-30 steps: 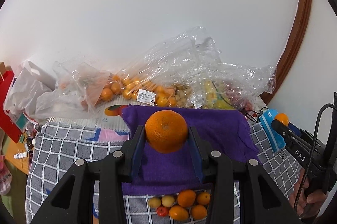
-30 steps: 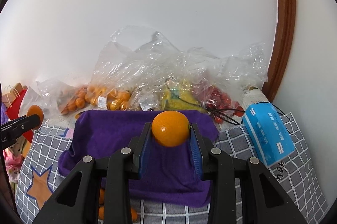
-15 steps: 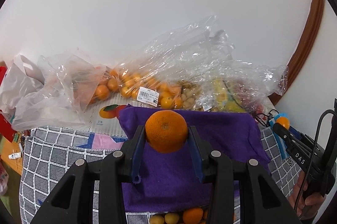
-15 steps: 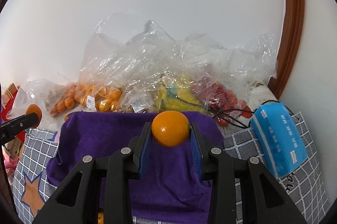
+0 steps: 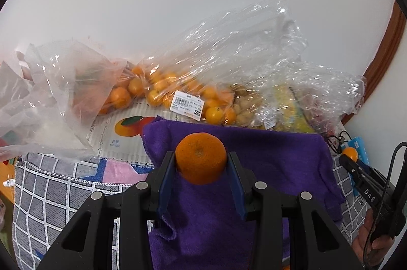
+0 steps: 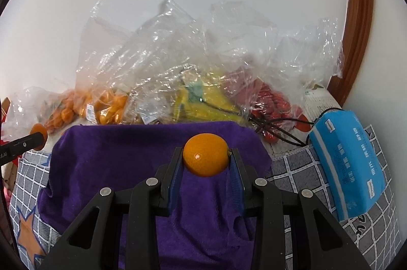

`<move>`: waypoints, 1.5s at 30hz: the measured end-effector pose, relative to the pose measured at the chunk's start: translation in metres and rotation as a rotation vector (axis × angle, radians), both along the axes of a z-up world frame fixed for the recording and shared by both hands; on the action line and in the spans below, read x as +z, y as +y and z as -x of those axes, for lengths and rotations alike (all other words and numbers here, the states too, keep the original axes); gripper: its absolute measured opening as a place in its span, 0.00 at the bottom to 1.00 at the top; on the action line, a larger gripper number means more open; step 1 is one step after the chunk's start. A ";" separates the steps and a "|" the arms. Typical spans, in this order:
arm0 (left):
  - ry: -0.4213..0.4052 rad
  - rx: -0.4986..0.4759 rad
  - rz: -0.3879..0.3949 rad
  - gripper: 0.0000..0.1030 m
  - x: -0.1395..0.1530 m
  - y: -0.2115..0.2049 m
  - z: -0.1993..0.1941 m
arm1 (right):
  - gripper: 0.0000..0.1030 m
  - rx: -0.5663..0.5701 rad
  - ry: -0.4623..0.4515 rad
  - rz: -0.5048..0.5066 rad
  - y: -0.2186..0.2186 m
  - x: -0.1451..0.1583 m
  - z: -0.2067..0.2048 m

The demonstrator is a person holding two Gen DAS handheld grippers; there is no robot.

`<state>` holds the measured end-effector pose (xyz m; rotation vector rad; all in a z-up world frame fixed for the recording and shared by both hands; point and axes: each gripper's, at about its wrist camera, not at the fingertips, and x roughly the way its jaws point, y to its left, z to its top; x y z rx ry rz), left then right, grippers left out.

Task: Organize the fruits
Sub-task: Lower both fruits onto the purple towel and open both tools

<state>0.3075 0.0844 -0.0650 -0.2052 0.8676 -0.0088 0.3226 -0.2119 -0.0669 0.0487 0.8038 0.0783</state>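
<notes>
Going left to right in the left wrist view: crumpled clear bags point(image 5: 51, 92) are piled at the far left edge of the table, then a fruit-print box point(image 5: 124, 127) with a small line of print under the picture that's too tiny to be read. A bag of small oranges point(image 5: 178, 89) is lying behind it, stuck with a white barcode label point(image 5: 187, 105) whose text can't be made out. A rough-skinned orange point(image 5: 201, 158) is clamped between the blue pads of the left gripper point(image 5: 201, 168), held over the purple towel point(image 5: 274, 158) that's spread over the grey checked cloth point(image 5: 45, 191). At the right edge the right gripper point(image 5: 349, 155) can be seen from the side with "DAS" printed on its black body, carried by a hand point(image 5: 374, 244). In the right wrist view the left gripper point(image 6: 38, 134) is poking in at the left edge with its orange. The same purple towel point(image 6: 122, 155) fills the middle, and a smoother orange point(image 6: 206, 158) is pinched tight in the right gripper point(image 6: 206, 168) above it. Along the back edge, yellow fruit point(image 6: 203, 102) and red fruit point(image 6: 274, 104) are bagged in clear plastic. A blue tissue pack point(image 6: 351, 163) is lying near the right edge on the checked cloth, covered in white lettering too blurred to read.
</notes>
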 end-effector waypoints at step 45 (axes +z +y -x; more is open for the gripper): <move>0.143 -0.040 0.014 0.54 -0.064 -0.015 -0.048 | 0.65 0.073 0.148 0.069 0.025 -0.051 -0.037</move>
